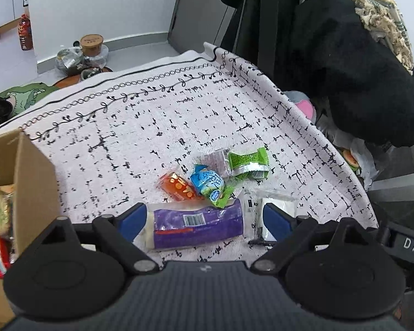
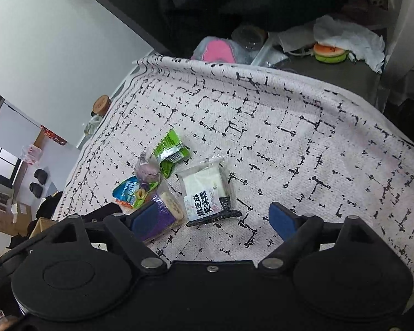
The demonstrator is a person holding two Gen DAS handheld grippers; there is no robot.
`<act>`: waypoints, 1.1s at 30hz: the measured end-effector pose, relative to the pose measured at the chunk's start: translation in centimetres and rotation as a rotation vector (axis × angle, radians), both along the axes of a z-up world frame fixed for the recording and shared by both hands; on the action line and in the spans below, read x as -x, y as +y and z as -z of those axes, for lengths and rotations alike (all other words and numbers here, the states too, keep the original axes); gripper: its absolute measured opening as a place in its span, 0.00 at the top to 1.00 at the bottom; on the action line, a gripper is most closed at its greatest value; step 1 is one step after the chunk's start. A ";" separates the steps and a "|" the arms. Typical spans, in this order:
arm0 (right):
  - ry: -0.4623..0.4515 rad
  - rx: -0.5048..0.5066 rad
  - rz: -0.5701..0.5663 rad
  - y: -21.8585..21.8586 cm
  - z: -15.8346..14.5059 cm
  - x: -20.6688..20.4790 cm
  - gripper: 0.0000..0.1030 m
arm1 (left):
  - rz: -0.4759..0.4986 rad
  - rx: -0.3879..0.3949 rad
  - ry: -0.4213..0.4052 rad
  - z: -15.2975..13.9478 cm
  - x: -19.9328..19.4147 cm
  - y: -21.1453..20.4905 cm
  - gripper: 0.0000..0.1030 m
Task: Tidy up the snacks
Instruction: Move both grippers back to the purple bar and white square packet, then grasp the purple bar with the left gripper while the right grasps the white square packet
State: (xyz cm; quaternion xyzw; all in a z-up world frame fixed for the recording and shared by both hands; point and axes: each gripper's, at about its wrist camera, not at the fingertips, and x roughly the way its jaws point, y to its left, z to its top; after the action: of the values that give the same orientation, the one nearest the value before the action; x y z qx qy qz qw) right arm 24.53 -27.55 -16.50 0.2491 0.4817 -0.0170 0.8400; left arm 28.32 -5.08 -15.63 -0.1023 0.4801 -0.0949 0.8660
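Several snack packets lie in a cluster on the white black-flecked cloth (image 1: 151, 127). A purple packet (image 1: 198, 226) lies between the fingers of my left gripper (image 1: 204, 222), which stands open with neither blue pad pressing on it. Beyond it lie an orange packet (image 1: 176, 186), a blue-green packet (image 1: 209, 183), a green packet (image 1: 248, 162) and a small clear packet (image 1: 216, 160). My right gripper (image 2: 216, 219) is open just behind a white cake packet (image 2: 204, 187). Its left finger (image 2: 149, 218) overlaps the purple packet (image 2: 162, 212).
A cardboard box (image 1: 27, 179) holding snacks stands at the cloth's left edge. A black fleece coat (image 1: 345, 69) hangs past the right edge. A pink pouch (image 2: 218, 49), crumpled paper (image 2: 345, 38) and a burger-shaped toy (image 2: 329, 52) lie beyond the far edge. Jars (image 1: 91, 44) sit on the floor.
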 end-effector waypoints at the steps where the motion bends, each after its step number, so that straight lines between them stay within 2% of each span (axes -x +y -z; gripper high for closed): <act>1: 0.006 0.001 0.000 0.0 0.2 -0.2 0.19 | 0.003 0.003 0.002 0.3 -0.3 -0.1 0.11; 4: 0.019 0.009 0.005 0.1 0.9 -0.7 0.22 | 0.005 0.006 0.005 1.2 -1.0 -0.2 0.11; 15: 0.054 0.016 0.000 0.6 2.2 -2.7 0.22 | 0.034 0.051 0.051 4.0 -3.4 -0.1 0.12; 19: 0.052 0.035 0.011 0.9 2.6 -3.1 0.23 | 0.047 0.045 0.070 4.4 -3.4 0.0 0.12; 23: 0.067 0.052 0.008 1.6 3.5 -3.3 0.31 | 0.059 0.045 0.091 4.9 -3.0 0.0 0.12; 33: 0.070 0.107 -0.022 3.2 5.0 -3.6 0.31 | 0.079 0.034 0.129 5.4 -0.7 -0.1 0.12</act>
State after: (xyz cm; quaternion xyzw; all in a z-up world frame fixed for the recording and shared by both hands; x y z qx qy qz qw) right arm 28.18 -24.33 -21.48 0.1979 0.5121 -0.0423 0.8348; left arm 29.03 -5.15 -20.99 -0.1040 0.5370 -0.1305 0.8269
